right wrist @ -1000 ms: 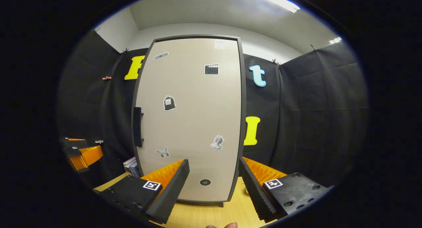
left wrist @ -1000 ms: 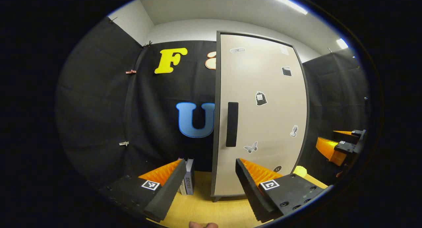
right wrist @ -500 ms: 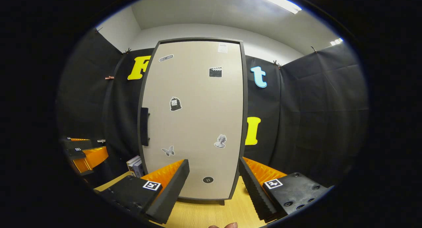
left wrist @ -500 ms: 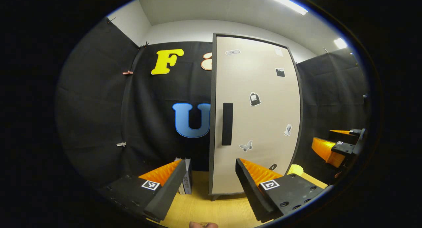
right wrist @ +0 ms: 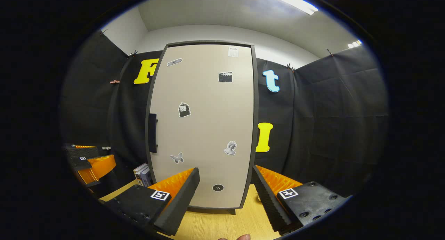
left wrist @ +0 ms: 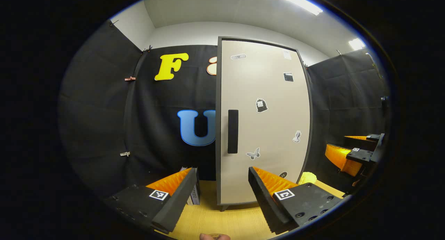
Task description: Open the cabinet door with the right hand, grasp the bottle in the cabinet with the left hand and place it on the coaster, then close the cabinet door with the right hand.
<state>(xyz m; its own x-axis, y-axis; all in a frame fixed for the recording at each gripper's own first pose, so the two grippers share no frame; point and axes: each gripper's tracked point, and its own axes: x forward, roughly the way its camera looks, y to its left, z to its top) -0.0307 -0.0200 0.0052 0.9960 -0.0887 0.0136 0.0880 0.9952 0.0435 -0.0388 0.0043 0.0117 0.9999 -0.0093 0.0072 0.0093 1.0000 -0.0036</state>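
Observation:
A tall beige cabinet [left wrist: 264, 129] [right wrist: 205, 129] with a dark frame stands on the wooden table, its door closed and dotted with small stickers. A black vertical handle [left wrist: 233, 131] [right wrist: 152, 133] sits at the door's left edge. My left gripper [left wrist: 219, 195] is open, held short of the door, facing the handle side. My right gripper [right wrist: 225, 195] is open too, facing the door's lower middle, apart from it. The right gripper [left wrist: 354, 153] also appears far right in the left gripper view, and the left gripper [right wrist: 88, 160] far left in the right gripper view. A yellow round thing [left wrist: 308, 178] lies right of the cabinet.
Books [left wrist: 194, 195] [right wrist: 143, 174] stand upright to the left of the cabinet on the wooden table [left wrist: 208, 219] [right wrist: 222, 226]. Black cloth walls close in the booth on all sides. A fingertip [left wrist: 213, 236] shows at the bottom edge.
Both grippers have drawn back a little from the cabinet, which looks smaller now. The left gripper view has shifted so the cabinet sits further left. Both stay open.

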